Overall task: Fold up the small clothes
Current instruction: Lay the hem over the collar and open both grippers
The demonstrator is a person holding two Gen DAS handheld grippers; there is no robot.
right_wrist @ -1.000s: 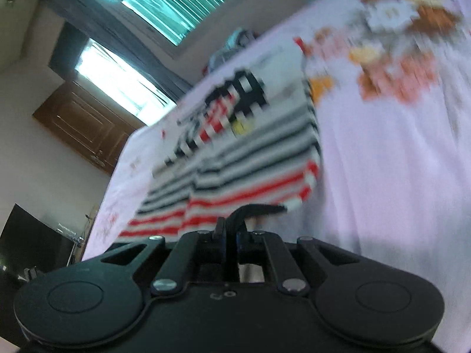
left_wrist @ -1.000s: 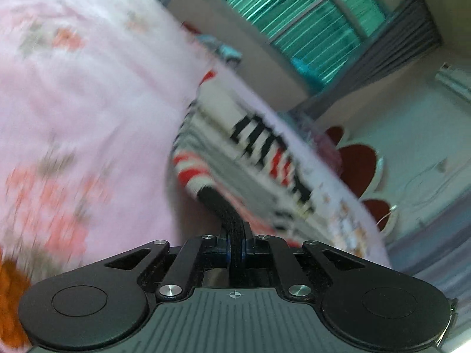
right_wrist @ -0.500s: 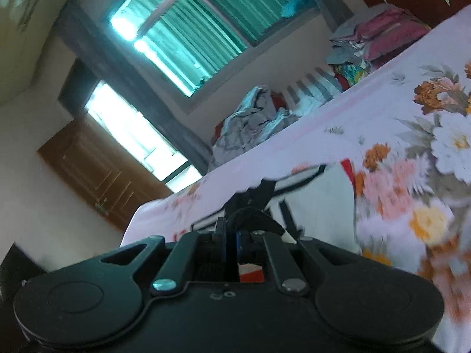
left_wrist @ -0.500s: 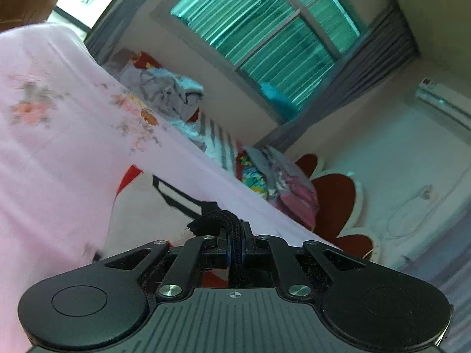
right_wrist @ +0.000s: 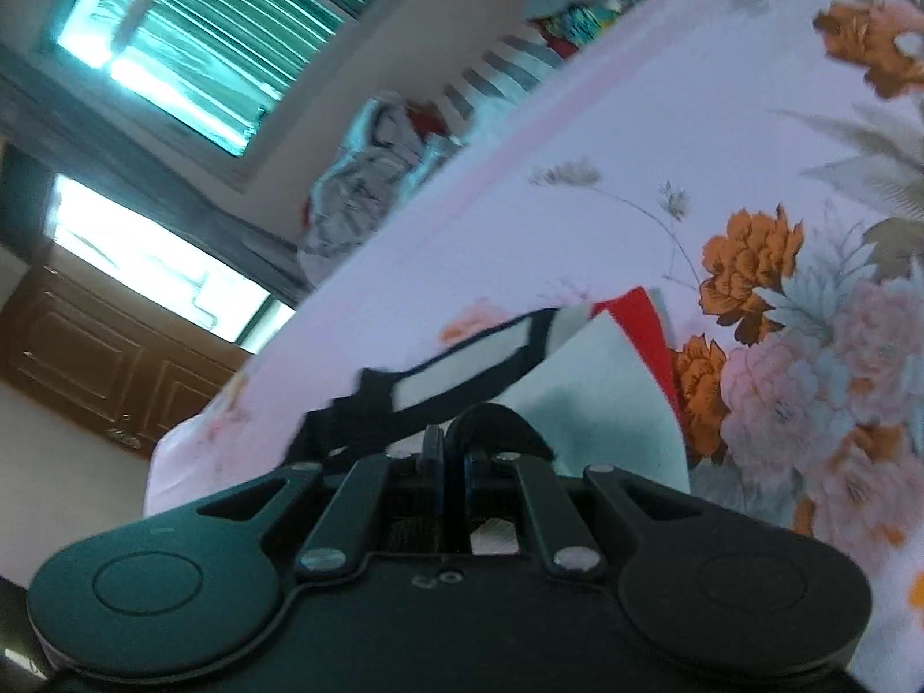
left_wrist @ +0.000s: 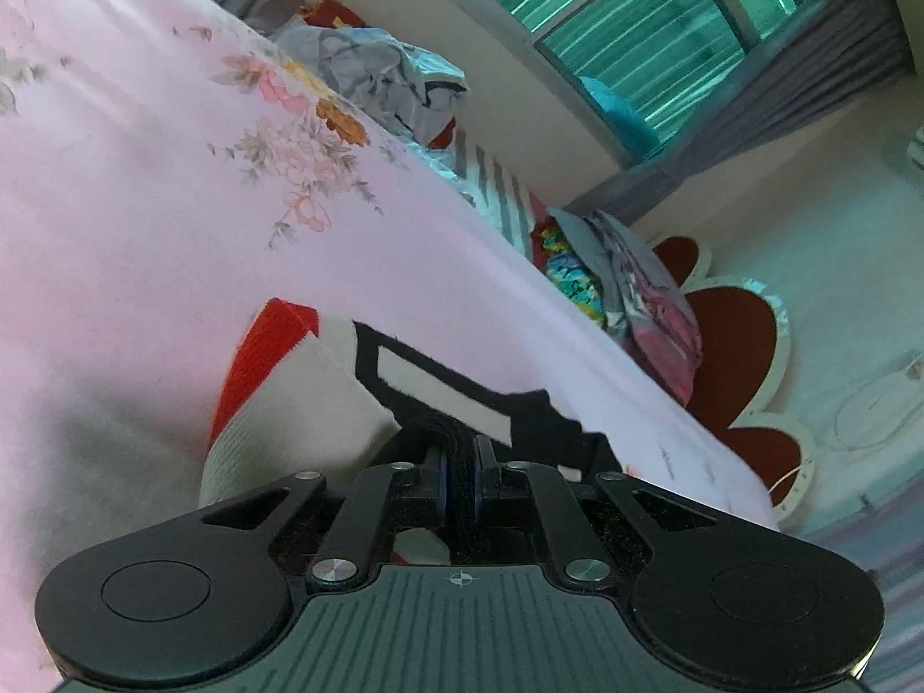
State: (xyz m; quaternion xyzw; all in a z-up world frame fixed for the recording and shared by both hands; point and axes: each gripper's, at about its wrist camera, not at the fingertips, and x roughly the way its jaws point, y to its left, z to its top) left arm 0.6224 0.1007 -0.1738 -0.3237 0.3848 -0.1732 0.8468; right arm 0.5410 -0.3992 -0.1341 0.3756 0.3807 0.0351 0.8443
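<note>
Swung both grippers, left gripper (left_wrist: 459,450) and right gripper (right_wrist: 453,444), low over the bed (left_wrist: 144,173), jaws still clamped on the garment (left_wrist: 300,421), so fold nearly laid.

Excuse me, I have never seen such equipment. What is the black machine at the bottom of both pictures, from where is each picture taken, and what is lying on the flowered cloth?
No robot is here. A person holds one two-finger gripping tool in each hand, and a wide-angle camera on each tool looks forward along its fingers. The black body at the bottom of each picture is the tool itself. One picture comes from the left tool, the other from the right tool. Both tools are shut, each pinching a black edge of a small knitted garment, white with red trim and a black pattern. It lies on a bed with a pink floral sheet. Beyond the bed are a pile of crumpled clothes and a window with green blinds.
</note>
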